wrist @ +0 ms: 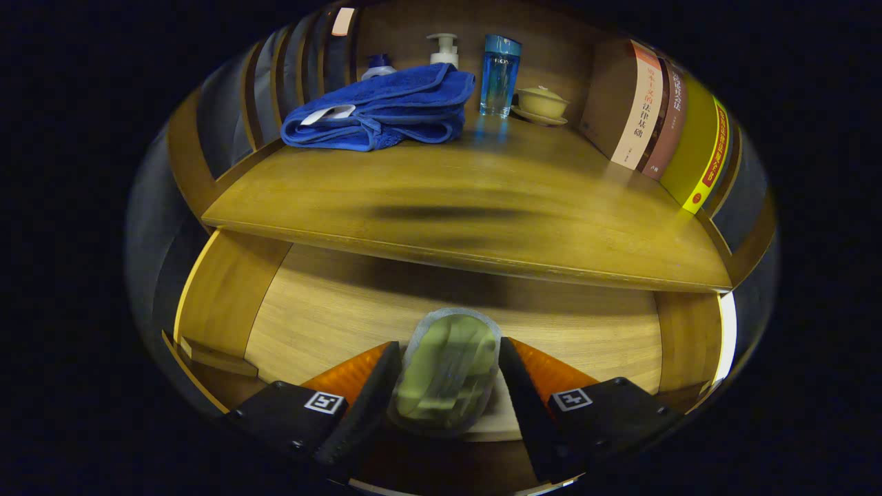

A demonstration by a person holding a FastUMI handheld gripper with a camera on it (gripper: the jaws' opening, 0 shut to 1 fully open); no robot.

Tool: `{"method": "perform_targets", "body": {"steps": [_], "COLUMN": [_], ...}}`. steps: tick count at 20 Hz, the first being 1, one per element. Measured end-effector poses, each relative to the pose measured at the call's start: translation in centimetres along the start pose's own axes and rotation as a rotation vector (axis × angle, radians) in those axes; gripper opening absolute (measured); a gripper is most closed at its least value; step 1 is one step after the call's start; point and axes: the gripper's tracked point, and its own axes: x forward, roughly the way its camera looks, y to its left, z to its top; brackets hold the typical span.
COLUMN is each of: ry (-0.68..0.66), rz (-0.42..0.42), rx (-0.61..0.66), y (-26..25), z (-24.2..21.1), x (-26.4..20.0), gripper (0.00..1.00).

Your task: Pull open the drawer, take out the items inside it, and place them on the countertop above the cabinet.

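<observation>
So, quick rundown from where I'm standing:

Drawer (331, 310): already pulled open, its pale wood bottom shows under the countertop lip, so that step looks done.

Gripper (446, 386): both fingers pressed against the sides of a clear pouch with something green inside, so it's clamped on it.

Pouch (448, 372): sits between the fingers, over the open drawer, not on the counter yet. Can't tell if it's lifted or resting on the drawer floor.

Countertop (448, 200): broad bare patch in the front, with a folded blue towel (382, 110), pump bottle (444, 49), blue glass bottle (499, 74), lidded cup (542, 103) and books (654, 117) along the back.

What's left: I'd say carry the pouch up and set it on the bare patch. Nothing else seems to be in the part of the drawer I can see.
</observation>
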Motion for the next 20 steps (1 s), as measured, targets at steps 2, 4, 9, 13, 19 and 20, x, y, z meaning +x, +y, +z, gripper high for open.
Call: {"method": "perform_targets", "body": {"steps": [2,4,9,13,19,20], "ry": [0.003,0.011,-0.004,-0.023,-0.094,-0.118], "rz": [-0.008,-0.001,-0.003,-0.019,0.073,0.072], "rx": [0.008,0.014,-0.001,0.035,0.138,0.142], "y": [0.0,0.1,0.1,-0.4,0.9,0.7], "z": [-0.1,-0.4,-0.4,-0.1,1.4,1.9], "x": [0.6,0.8,0.6,0.4,-1.7,-2.2], "gripper": [0.85,0.76,0.60,0.27,0.21,0.21]}}
